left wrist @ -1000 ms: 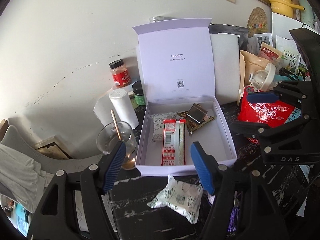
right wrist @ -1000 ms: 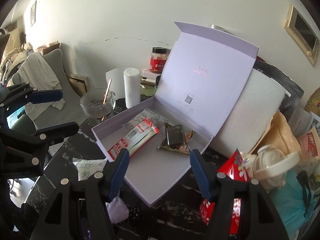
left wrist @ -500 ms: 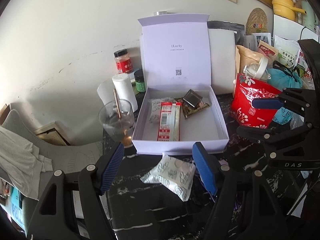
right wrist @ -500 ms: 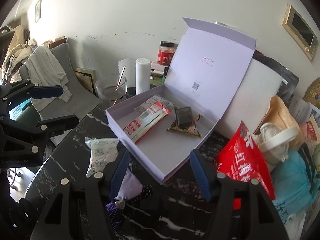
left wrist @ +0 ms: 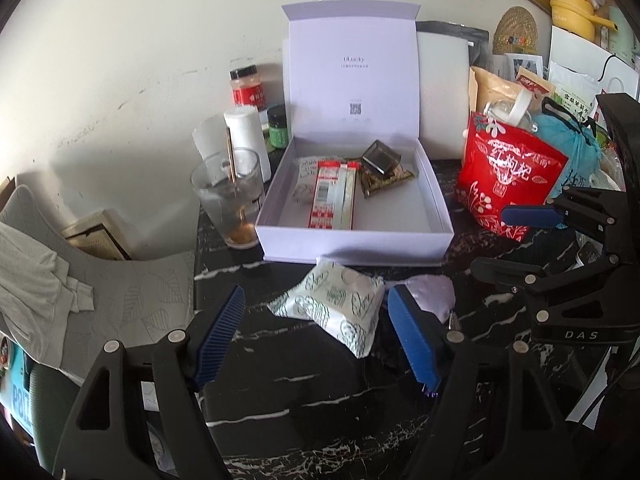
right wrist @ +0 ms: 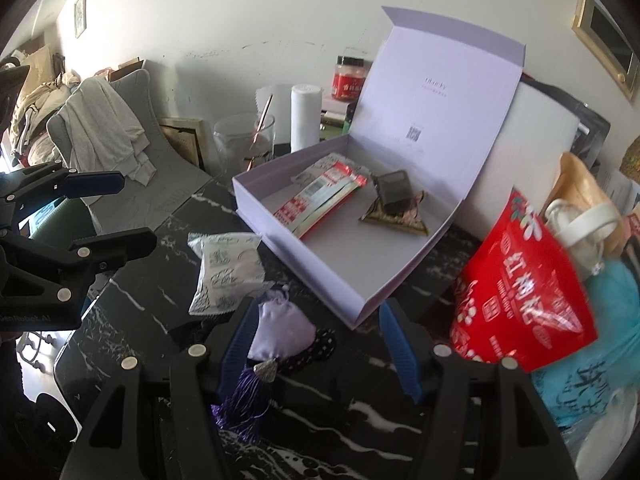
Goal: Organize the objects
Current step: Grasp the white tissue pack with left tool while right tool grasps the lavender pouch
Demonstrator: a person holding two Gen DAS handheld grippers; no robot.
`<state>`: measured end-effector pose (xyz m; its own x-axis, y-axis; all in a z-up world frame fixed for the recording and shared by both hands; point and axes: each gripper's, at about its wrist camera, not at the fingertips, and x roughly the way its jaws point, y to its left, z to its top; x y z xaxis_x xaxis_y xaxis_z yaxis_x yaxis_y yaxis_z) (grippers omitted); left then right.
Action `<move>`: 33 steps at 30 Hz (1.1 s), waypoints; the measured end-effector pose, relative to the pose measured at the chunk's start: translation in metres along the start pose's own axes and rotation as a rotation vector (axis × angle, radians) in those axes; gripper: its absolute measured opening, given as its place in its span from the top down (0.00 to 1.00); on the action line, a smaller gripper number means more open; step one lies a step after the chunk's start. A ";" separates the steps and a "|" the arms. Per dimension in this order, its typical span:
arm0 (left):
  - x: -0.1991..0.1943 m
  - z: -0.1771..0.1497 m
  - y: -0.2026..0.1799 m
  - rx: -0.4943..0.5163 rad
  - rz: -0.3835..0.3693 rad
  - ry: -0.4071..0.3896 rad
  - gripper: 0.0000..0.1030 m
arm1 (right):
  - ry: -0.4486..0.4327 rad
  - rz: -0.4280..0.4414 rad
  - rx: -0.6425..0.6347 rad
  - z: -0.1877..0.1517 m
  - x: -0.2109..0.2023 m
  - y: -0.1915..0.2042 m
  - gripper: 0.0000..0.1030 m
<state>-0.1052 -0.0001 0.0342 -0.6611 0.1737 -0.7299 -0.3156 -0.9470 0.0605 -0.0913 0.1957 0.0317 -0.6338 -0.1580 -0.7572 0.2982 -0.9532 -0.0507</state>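
The left gripper [left wrist: 314,336] has its fingers spread, having just been opening, with the white packet [left wrist: 334,310] lying on the dark surface [left wrist: 280,392] between them, untouched. The right gripper [right wrist: 316,344] fingers are spread too; the purple pouch [right wrist: 280,332] lies against the left one. The open box [left wrist: 352,240] sits just beyond.

Black left gripper [left wrist: 316,336] frame, ribbed blue pads, silver screws.
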 end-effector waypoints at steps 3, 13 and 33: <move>0.006 -0.006 -0.001 -0.004 -0.015 0.012 0.29 | 0.018 0.012 0.006 -0.008 0.006 0.003 0.38; 0.037 -0.023 -0.004 -0.015 -0.064 0.051 0.27 | 0.081 0.059 0.005 -0.029 0.033 0.009 0.38; 0.117 -0.015 0.004 0.002 -0.150 0.130 0.26 | 0.140 0.173 -0.041 -0.023 0.088 0.013 0.38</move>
<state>-0.1738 0.0126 -0.0608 -0.5133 0.2765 -0.8124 -0.4054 -0.9125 -0.0544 -0.1265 0.1753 -0.0507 -0.4663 -0.2781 -0.8398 0.4247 -0.9031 0.0633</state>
